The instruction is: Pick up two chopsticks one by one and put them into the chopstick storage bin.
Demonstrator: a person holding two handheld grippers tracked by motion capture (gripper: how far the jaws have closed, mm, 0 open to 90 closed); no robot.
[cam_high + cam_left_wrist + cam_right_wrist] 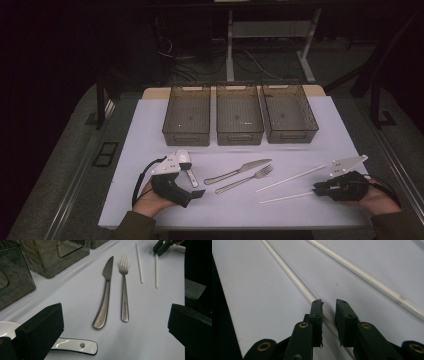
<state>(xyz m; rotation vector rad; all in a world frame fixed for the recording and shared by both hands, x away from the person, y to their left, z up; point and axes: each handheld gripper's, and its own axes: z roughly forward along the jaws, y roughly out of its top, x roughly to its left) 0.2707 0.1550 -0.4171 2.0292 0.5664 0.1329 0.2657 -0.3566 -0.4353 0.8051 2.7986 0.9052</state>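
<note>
On the white table cover lie a white spoon [186,165], a steel knife [237,171], a fork [245,179] and two white chopsticks [290,179] [285,197]. My left gripper [197,193] rests by the spoon, jaws wide open and empty. In the left gripper view [115,317] it faces the knife [105,295] and fork [124,290], with the spoon's handle [75,346] by its left jaw. My right gripper [316,189] sits low at the near chopstick's right end. Its jaws [329,302] stand narrowly apart astride that chopstick [294,280], with a gap still showing. The other chopstick [367,275] lies beside.
Three clear plastic bins [186,135] [239,137] [291,135] stand in a row at the back of the table cover, all seemingly empty. The cover's front edge runs just under both hands. Dark floor, cables and table legs lie beyond.
</note>
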